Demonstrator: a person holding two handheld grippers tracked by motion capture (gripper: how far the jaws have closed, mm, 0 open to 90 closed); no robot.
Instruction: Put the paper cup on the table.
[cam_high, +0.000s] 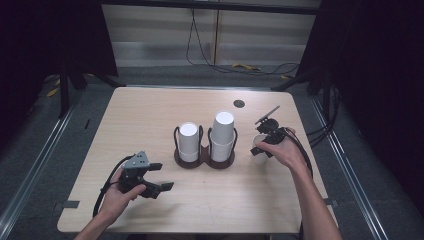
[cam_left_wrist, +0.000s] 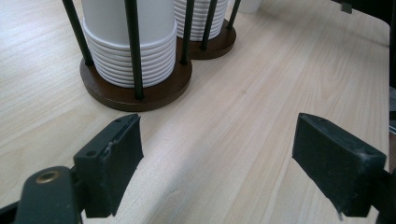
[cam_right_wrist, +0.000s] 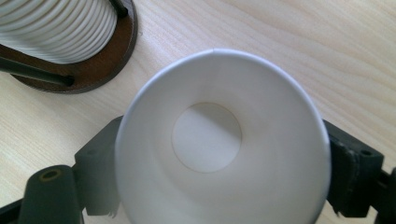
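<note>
Here, right gripper (cam_high: 263, 145) straddling smooth white paper cup (cam_right_wrist: 219, 140), upright, right of round dark-wood cup holder (cam_high: 204, 161); black jaws parted, whether touching unclear. Left gripper (cam_left_wrist: 219, 158) agape near table's (cam_high: 150, 110) front-left.

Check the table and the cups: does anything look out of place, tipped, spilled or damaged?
Nothing stands out. The holder stands level with two neat, upside-down stacks in it. One loose cup stands mouth up beside it, between the jaws of the right gripper, clean and undented. No spill shows on the table.
</note>
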